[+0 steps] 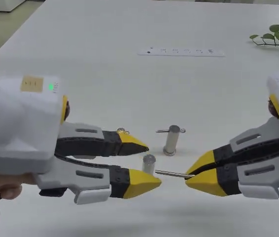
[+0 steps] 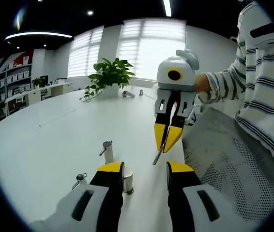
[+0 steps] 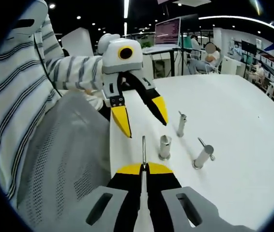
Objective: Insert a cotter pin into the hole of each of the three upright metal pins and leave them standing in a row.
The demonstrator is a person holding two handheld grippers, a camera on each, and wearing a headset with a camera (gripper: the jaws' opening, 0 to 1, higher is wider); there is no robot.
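A bare upright metal pin [image 1: 149,163] [image 2: 127,180] [image 3: 164,146] stands between the jaws of my open left gripper [image 1: 142,163] [image 2: 144,169] [image 3: 142,116], close to one finger. My right gripper [image 1: 191,175] [image 3: 144,168] [image 2: 168,135] is shut on a thin cotter pin [image 1: 169,173] [image 3: 143,150] [image 2: 157,157], whose free end points at that bare pin from a short way off. Behind them a taller metal pin [image 1: 171,140] [image 2: 108,151] [image 3: 203,155] stands with a cotter pin through its top. A third metal pin [image 1: 122,132] [image 2: 79,180] [image 3: 181,124], also carrying a cotter pin, sits partly hidden beyond the left gripper's far finger.
A white power strip [image 1: 181,51] lies far back on the white table [image 1: 105,79]. A potted plant [image 1: 275,34] [image 2: 108,75] stands at the far right corner. The person's striped sleeve [image 2: 263,87] and a mesh chair [image 2: 224,154] are at the table's near edge.
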